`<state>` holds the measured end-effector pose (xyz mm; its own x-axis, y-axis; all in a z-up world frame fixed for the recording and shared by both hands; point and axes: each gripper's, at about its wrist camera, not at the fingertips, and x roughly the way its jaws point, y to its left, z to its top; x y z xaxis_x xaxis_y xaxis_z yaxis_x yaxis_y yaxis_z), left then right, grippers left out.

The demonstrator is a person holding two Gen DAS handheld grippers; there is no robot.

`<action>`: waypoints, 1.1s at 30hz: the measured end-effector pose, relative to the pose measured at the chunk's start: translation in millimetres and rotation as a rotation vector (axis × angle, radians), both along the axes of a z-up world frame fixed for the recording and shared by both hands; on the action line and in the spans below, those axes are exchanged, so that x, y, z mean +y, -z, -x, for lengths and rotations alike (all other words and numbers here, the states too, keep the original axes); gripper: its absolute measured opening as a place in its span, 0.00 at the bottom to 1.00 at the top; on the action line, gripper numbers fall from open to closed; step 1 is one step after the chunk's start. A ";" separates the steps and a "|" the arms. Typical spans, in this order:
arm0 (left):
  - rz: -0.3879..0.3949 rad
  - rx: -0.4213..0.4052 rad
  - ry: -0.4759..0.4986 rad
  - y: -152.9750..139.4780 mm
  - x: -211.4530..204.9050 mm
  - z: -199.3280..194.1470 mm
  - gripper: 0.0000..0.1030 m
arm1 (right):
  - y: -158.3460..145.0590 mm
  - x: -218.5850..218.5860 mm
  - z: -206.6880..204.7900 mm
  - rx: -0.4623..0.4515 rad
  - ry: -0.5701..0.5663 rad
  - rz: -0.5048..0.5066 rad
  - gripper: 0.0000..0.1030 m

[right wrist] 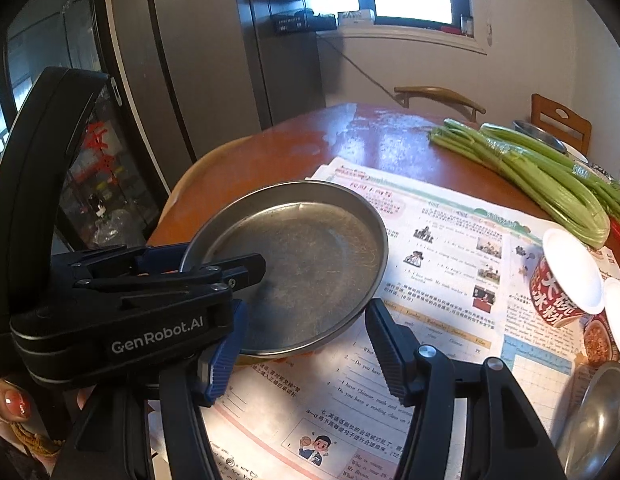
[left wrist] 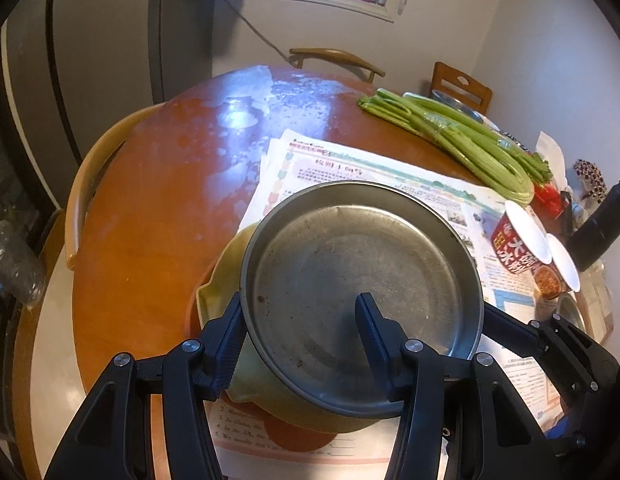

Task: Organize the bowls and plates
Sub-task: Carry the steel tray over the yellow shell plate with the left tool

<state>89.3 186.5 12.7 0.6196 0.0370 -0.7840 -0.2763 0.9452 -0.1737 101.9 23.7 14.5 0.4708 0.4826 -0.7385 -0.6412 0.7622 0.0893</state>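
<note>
The left gripper [left wrist: 302,320] pinches the near-left rim of the steel plate [left wrist: 362,280]: one finger lies inside the dish and the other outside the wall. The plate hangs tilted over a yellow bowl [left wrist: 220,280], which sits inside an orange dish on the table [left wrist: 150,184]. Whether the plate already touches the bowl I cannot tell.

The right gripper [right wrist: 306,340] stands open and empty just at the plate's near edge, its jaws spread over the newspaper [right wrist: 450,240]. The plate lies straight ahead of it and a little left, so the left gripper is the one that governs the plate; judging from this, lowering it flat onto the yellow bowl is the step in hand, and the tilt has to be taken out first.

The left tool's body reads "GenRobot.AI" in the right view. The newspaper is a school sheet with Chinese headings and English lines ("I have Chinese, math and science").

Farther right stands a red noodle cup [right wrist: 562,280] with large Chinese characters (I cannot read them surely), and a second steel bowl [right wrist: 598,420] shows at the right edge. Beyond lie celery [right wrist: 550,176] stalks and another metal bowl [right wrist: 538,134].
</note>
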 end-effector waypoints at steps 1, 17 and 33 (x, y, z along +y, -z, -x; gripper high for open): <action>0.000 0.002 -0.001 1.1 -0.1 -0.7 0.54 | 2.1 1.4 -0.1 0.000 -0.002 0.005 0.60; 0.005 0.028 -0.013 16.6 6.9 -2.0 0.54 | 17.1 15.1 -0.4 0.003 -0.014 0.055 0.60; 0.027 -0.013 -0.038 10.4 16.7 9.1 0.54 | 19.4 16.2 9.2 -0.018 -0.014 0.043 0.60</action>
<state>80.2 203.2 2.3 0.6283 0.0396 -0.7770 -0.3092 0.9291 -0.2027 92.7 39.9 -4.9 0.4777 0.4577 -0.7499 -0.6533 0.7558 0.0452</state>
